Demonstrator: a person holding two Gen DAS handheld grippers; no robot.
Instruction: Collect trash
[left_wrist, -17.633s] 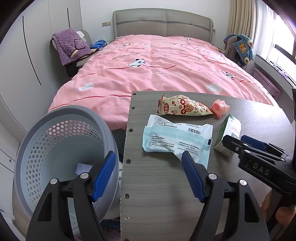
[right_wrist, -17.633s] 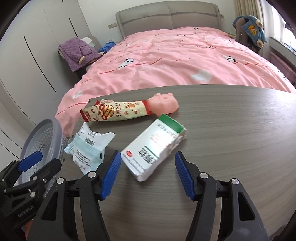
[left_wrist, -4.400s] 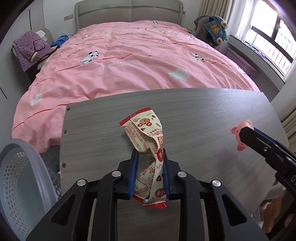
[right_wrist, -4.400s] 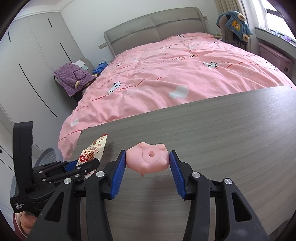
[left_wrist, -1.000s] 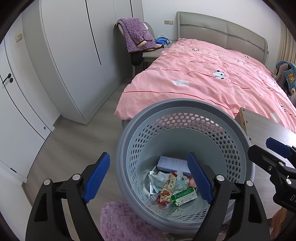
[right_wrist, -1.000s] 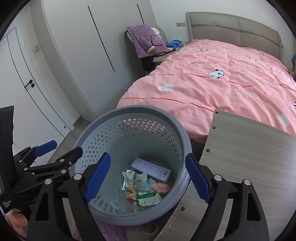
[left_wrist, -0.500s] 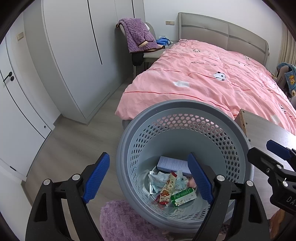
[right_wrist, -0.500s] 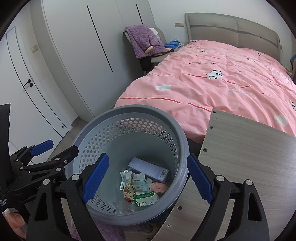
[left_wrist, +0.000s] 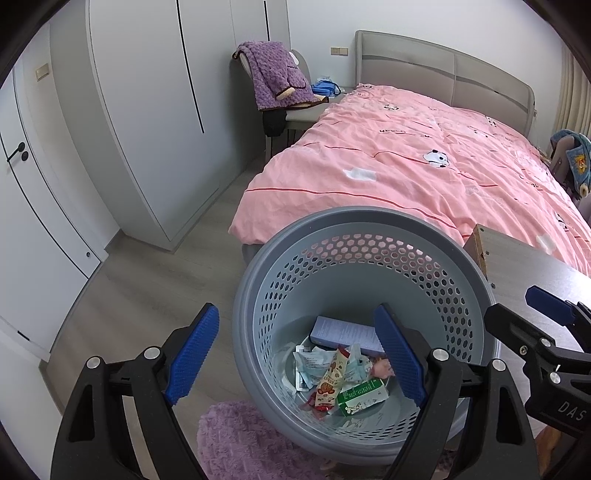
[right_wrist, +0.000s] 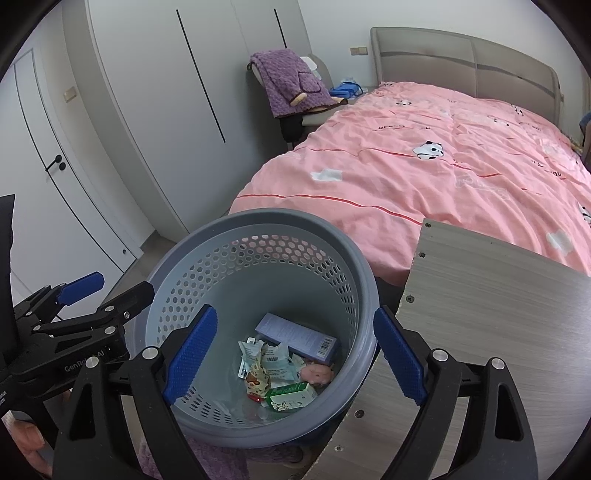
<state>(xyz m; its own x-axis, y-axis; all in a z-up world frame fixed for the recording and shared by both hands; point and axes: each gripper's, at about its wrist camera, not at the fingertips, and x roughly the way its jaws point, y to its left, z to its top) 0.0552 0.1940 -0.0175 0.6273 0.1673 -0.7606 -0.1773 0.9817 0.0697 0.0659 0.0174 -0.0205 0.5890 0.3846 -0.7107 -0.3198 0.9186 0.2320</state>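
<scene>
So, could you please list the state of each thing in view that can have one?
left gripper: open, empty
right gripper: open, empty
gray perforated basket: upright, holding trash
snack wrapper: crumpled, in the basket
green-and-white carton: lying on its side in the basket
pink pig toy: in the basket
wardrobe doors: closed

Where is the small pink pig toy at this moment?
In the right wrist view the pink pig toy lies at the bottom of the grey basket, right of the snack wrapper and above the green carton.

A home bedroom: a bed (left_wrist: 424, 162) with pink panda bedding beside tall white wardrobes (left_wrist: 147, 110).
</scene>
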